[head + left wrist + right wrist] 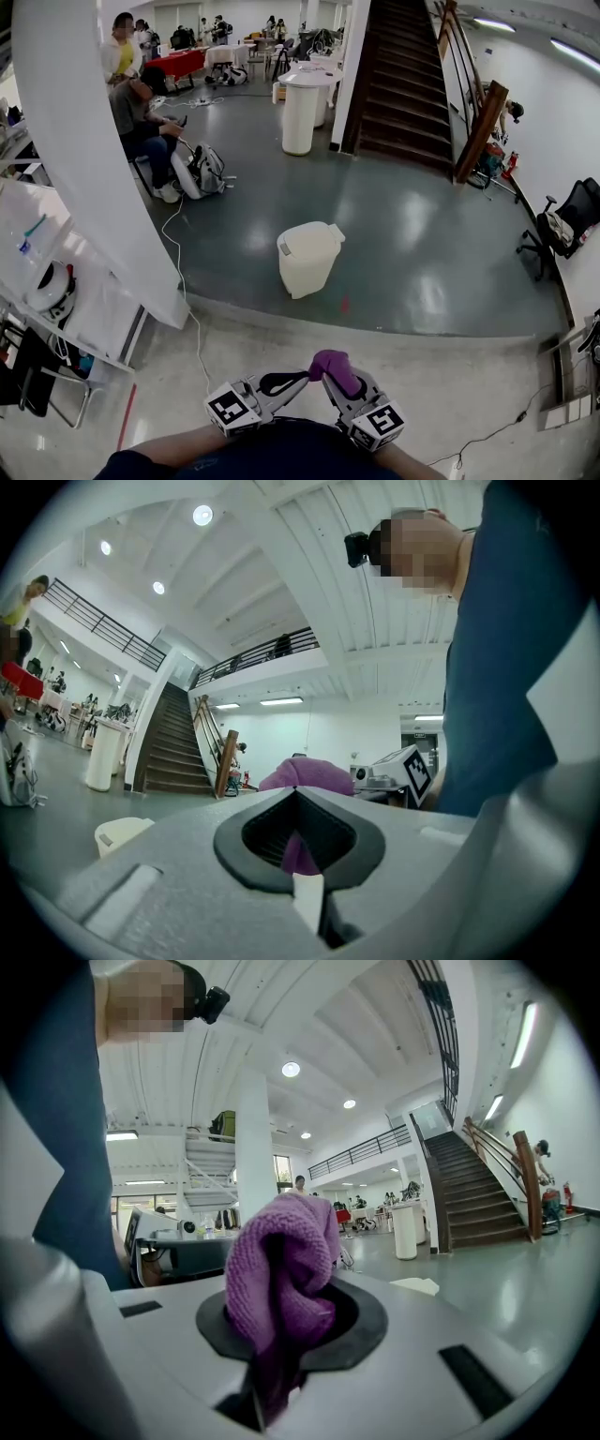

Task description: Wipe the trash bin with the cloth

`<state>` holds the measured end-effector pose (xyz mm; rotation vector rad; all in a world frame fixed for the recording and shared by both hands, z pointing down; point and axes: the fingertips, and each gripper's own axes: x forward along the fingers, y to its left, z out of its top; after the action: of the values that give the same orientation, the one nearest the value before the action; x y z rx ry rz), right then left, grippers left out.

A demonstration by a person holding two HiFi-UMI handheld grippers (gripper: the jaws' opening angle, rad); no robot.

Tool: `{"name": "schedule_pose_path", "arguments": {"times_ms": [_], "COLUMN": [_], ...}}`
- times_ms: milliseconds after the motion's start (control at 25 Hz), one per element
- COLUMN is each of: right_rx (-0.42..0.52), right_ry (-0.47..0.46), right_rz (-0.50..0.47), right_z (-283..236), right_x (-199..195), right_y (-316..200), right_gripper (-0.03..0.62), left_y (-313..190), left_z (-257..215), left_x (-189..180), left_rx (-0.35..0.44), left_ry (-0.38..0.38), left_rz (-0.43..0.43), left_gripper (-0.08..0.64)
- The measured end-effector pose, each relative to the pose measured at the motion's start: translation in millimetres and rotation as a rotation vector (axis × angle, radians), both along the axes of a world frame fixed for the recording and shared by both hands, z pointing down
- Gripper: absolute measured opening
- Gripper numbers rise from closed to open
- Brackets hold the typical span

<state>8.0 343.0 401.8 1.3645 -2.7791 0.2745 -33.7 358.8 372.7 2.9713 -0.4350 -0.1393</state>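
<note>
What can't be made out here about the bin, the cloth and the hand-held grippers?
Trash bin: inside and far side, head view, hidden by its shut lid and walls; any dirt is too small.
Trash bin, both gripper views: only a corner shows; the jaws fill the foreground.
Cloth: full extent, bunched in the right hand-held gripper.

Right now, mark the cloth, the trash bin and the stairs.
cloth (335,367): head view, top of the bunched purple fold.
trash bin (305,272): head view, front wall below the lid.
stairs (403,94): head view, middle steps.
</note>
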Motion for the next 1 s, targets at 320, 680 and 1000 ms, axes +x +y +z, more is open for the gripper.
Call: {"name": "schedule_pose_path", "arguments": {"times_ms": [320, 680, 1000], "right_rx": [0.006, -0.009, 0.009], "right_ry": [-0.004, -0.003, -0.008], "right_rz": [0.051, 0.045, -0.025], "right_z": [-2.5, 10.6, 7.1], "right_x": [-34.0, -24.4, 19.0], "right_y": [-16.4, -60.5, -136.8], "right_gripper": [0.075, 0.075, 0.075], "left_y": [-16.8, -54.3, -127.7], "left_z": [-1.6, 6.2, -1.4], "left_x": [-44.1, -46.2, -10.7], "left_rx": [-0.007, -0.009, -0.006], "left_ry": [0.006, 0.002, -0.010], "left_rz": [0.020, 0.002, -0.078], "left_gripper": [-0.002, -0.002, -0.002]}}
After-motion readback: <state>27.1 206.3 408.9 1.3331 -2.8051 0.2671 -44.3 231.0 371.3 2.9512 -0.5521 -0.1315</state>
